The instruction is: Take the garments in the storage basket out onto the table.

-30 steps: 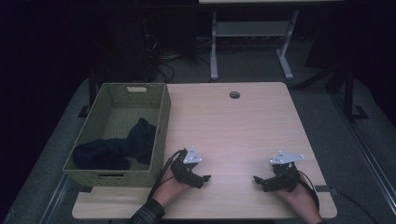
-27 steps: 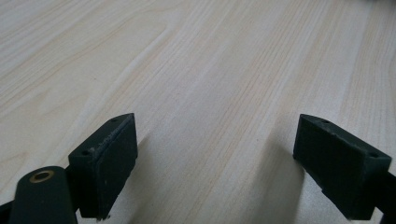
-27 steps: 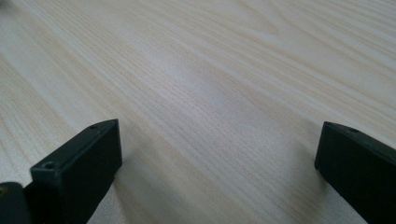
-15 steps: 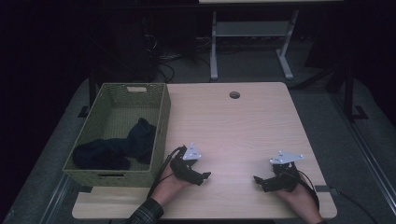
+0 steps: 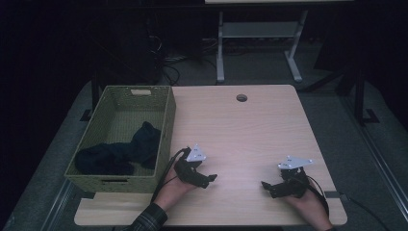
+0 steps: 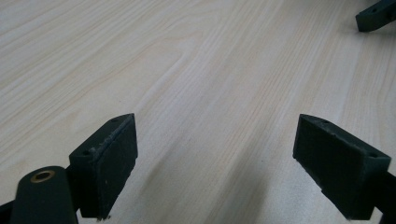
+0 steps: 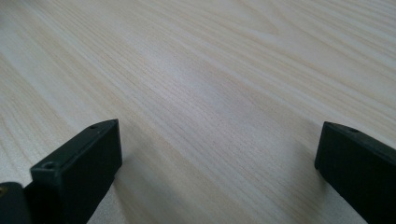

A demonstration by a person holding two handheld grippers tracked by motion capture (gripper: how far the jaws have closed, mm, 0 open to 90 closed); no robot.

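My left gripper [image 5: 208,180] rests low on the wooden table [image 5: 240,130] near its front edge, just right of the basket. It is open, and bare wood lies between its jaws in the left gripper view [image 6: 219,154]. My right gripper [image 5: 267,186] lies at the front right of the table, pointing left toward the other one. It is open too, with nothing but wood grain between its pads [image 7: 219,158]. A tip of the right gripper [image 6: 376,16] shows at the top right of the left gripper view.
A green woven basket [image 5: 166,120] stands on the table's left side with dark blue cloth [image 5: 120,151] lying in it. A round cable hole [image 5: 241,97] sits near the table's far edge. A white desk frame [image 5: 255,33] stands on the floor beyond.
The left gripper has shifted slightly left and toward the front edge. The right gripper has stayed in place.
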